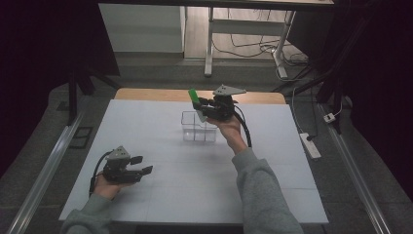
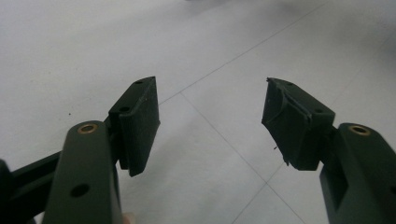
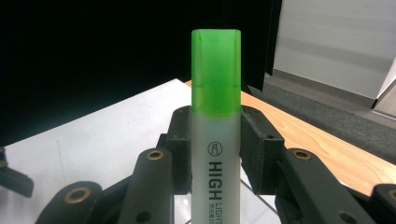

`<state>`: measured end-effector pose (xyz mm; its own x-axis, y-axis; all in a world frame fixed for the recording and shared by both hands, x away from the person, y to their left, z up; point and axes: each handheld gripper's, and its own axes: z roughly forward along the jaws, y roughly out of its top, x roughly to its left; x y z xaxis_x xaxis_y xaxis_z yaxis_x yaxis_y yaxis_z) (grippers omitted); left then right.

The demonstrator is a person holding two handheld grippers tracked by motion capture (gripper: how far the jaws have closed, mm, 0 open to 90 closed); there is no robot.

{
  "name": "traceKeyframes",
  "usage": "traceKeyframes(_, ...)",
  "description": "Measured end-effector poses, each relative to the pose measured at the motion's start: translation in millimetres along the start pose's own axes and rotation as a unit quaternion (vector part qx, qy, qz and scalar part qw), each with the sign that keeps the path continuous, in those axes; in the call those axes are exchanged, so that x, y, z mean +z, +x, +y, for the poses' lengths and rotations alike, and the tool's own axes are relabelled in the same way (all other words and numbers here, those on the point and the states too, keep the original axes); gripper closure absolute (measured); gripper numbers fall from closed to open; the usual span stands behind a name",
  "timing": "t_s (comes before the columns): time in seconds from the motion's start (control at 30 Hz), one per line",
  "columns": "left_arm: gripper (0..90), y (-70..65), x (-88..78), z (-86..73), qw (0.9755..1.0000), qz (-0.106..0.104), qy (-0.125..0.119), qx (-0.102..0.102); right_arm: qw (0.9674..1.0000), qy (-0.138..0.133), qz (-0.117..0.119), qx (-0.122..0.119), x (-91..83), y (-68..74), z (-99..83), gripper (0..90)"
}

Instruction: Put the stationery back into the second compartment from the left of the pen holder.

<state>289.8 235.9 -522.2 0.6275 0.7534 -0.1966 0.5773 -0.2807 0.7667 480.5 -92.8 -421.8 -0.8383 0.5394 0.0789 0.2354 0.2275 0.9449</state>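
Observation:
A highlighter (image 3: 215,140) with a green cap and a frosted white barrel stands upright between the jaws of my right gripper (image 3: 215,149), which is shut on its barrel. In the high view that right gripper (image 1: 204,108) is raised just above and behind a clear plastic box (image 1: 198,127), with the green cap of the highlighter (image 1: 193,95) pointing up and to the left. My left gripper (image 1: 141,165) rests low near the left front of the white table top (image 1: 160,195). Its jaws stand open, with bare table between the pads (image 2: 140,121).
The white table top has a wooden strip (image 1: 146,94) along its far edge. A power strip (image 1: 310,145) lies on the floor to the right. Metal rails (image 1: 46,170) run along both sides of the table. A desk frame (image 1: 209,44) stands behind.

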Motion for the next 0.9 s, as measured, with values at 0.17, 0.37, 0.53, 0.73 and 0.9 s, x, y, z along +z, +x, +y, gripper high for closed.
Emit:
traceKeyframes(0.17, 36.1, 1.4, -1.0, -0.8, 1.0000, 0.002, 0.001, -0.001, 1.0000, -0.003, -0.004, 0.007, 8.1, -4.5, -5.6, 66.5)
traceKeyframes(0.37, 36.0, 1.4, -1.1, -1.2, 1.0000, 0.003, 0.002, 0.001, 0.9999, -0.007, 0.002, 0.013, 13.1, -8.3, -11.3, 66.4)
traceKeyframes(0.53, 36.1, 1.9, -1.5, -1.5, 1.0000, 0.004, 0.002, 0.000, 0.9999, -0.006, 0.000, 0.016, 14.9, -10.1, -14.2, 66.2)
traceKeyframes(0.73, 36.0, 1.4, -1.6, -1.4, 1.0000, 0.005, 0.002, 0.001, 0.9998, -0.002, -0.007, 0.021, 12.9, -11.4, -17.9, 53.7)
traceKeyframes(0.9, 36.0, 0.8, -1.4, -1.2, 1.0000, 0.005, 0.003, 0.003, 0.9996, 0.011, -0.015, 0.019, 4.3, -11.1, -20.1, 52.1)
